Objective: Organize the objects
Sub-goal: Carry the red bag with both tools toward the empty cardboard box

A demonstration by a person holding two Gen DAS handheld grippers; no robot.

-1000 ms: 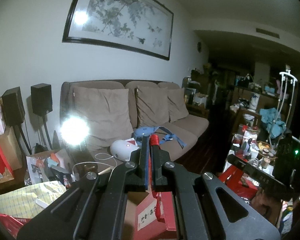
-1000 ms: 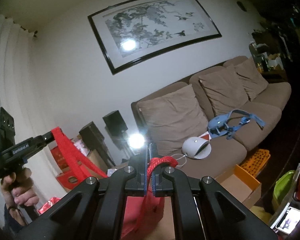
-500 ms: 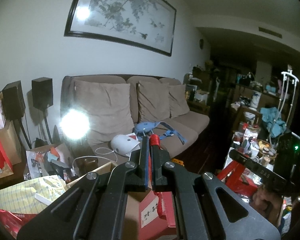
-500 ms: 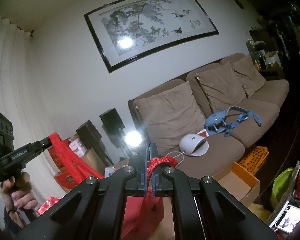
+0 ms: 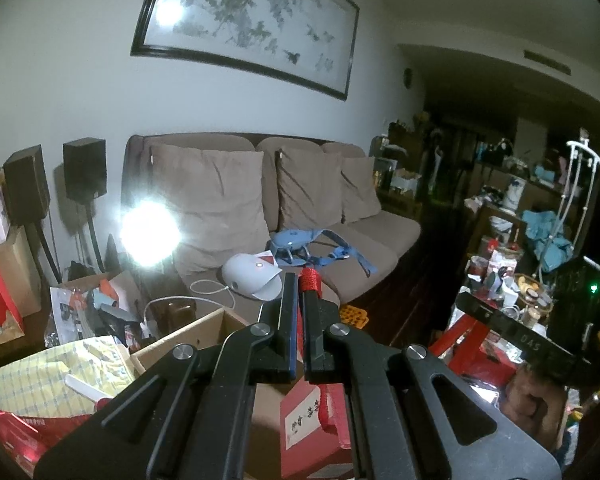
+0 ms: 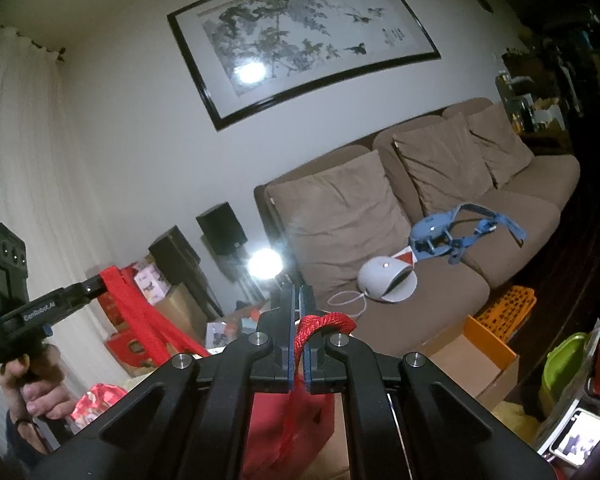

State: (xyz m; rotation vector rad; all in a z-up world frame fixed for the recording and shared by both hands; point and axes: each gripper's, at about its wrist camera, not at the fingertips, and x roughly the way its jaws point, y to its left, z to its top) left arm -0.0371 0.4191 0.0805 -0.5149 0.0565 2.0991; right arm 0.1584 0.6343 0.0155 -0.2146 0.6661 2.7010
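a: fingers of the left gripper (image 5: 299, 280) — state?
b: clamped together on one red braided cord handle (image 5: 310, 280) of the red paper gift bag (image 5: 320, 432), which hangs directly below them.
a: right gripper (image 6: 297, 296)?
b: clamped on the other red cord handle (image 6: 326, 320); bag body under its fingers, brown cardboard box (image 6: 476, 356) to their right.

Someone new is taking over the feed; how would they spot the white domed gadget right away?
Find the long brown sofa under the framed ink painting. On its nearest seat cushion sits the white domed gadget, beside a blue strapped harness. It alone is smooth and white, with a small red light and a white cable trailing off.
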